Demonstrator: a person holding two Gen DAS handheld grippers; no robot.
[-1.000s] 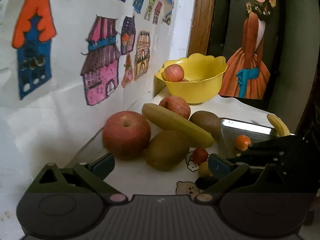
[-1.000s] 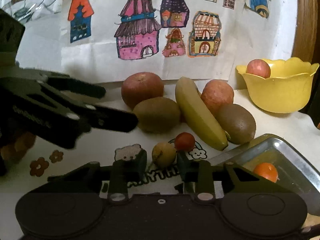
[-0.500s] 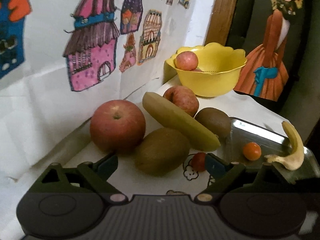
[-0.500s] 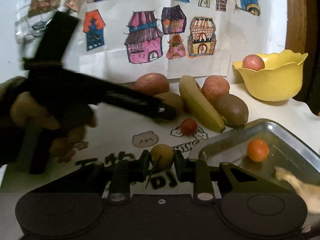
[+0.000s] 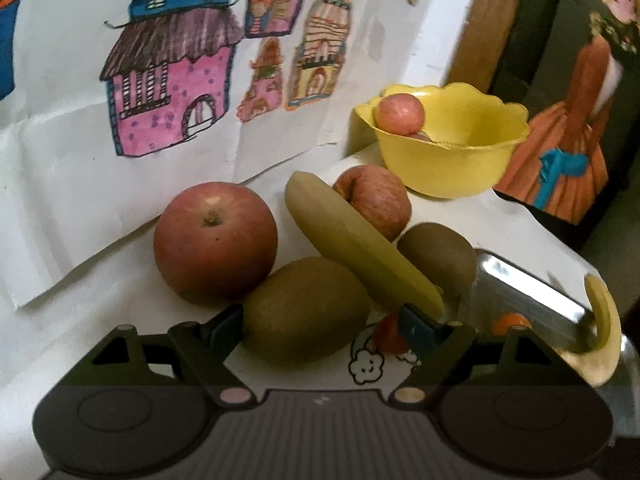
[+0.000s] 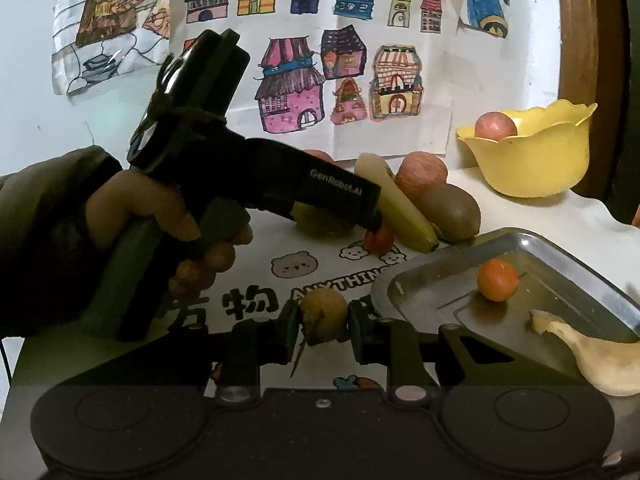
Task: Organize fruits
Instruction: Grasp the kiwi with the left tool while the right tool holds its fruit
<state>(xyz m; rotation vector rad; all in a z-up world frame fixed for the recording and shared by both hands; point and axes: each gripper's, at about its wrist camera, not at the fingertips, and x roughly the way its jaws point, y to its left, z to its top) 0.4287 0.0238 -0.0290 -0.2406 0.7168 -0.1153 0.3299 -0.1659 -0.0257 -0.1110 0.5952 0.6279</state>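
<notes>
The right gripper (image 6: 323, 322) has its jaws clenched on a small round tan fruit (image 6: 323, 314) sitting between them. The left gripper (image 5: 320, 320) has its jaws released, a fuzzy brown kiwi (image 5: 306, 310) lying between them.

The left gripper (image 5: 320, 322) stands open around a kiwi (image 5: 306, 310), an apple (image 5: 214, 248) just beyond its left finger.

The left wrist view sits low and close to the fruit pile, facing the yellow bowl (image 5: 452, 148) and the drawings on the wall. The right wrist view looks from farther back — across the printed cloth (image 6: 280, 276). Both share bowl, banana (image 5: 360, 256) and metal tray (image 6: 560, 256).
</notes>
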